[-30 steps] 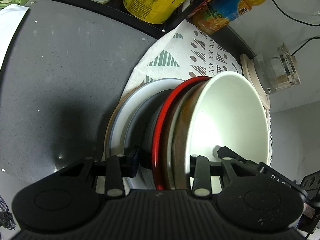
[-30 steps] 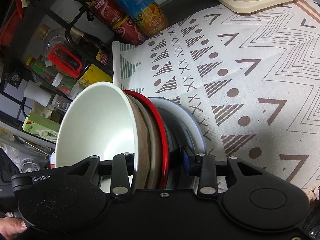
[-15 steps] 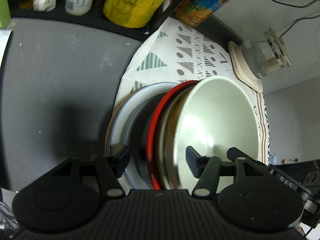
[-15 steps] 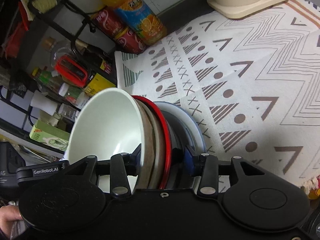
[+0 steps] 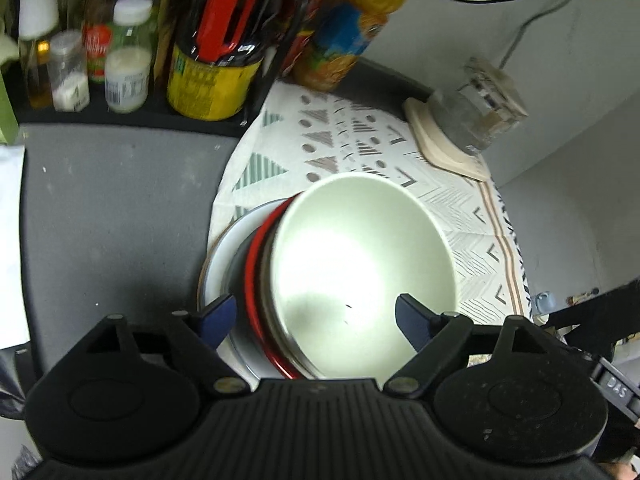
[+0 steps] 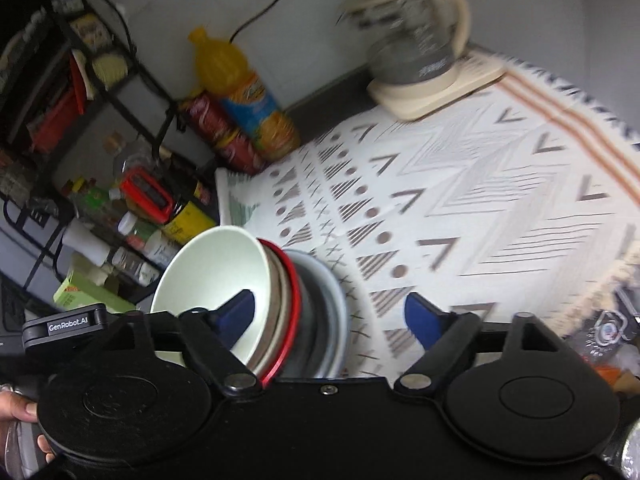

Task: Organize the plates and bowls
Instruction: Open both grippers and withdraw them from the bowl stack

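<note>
Two hand-held grippers: left (image 5: 316, 318), right (image 6: 330, 316) just spreading, empty | stack of dishes (image 5: 320, 280) upright, white bowl (image 5: 360, 264) mouth-up

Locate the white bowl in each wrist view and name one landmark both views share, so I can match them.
Left wrist view: the white bowl sits centre, slightly right, topping the stack of dishes, between the open fingers.
Right wrist view: the white bowl is left of centre, behind the left finger.
Shared landmark: the orange juice bottle against the wall, at the patterned cloth's far edge.
</note>
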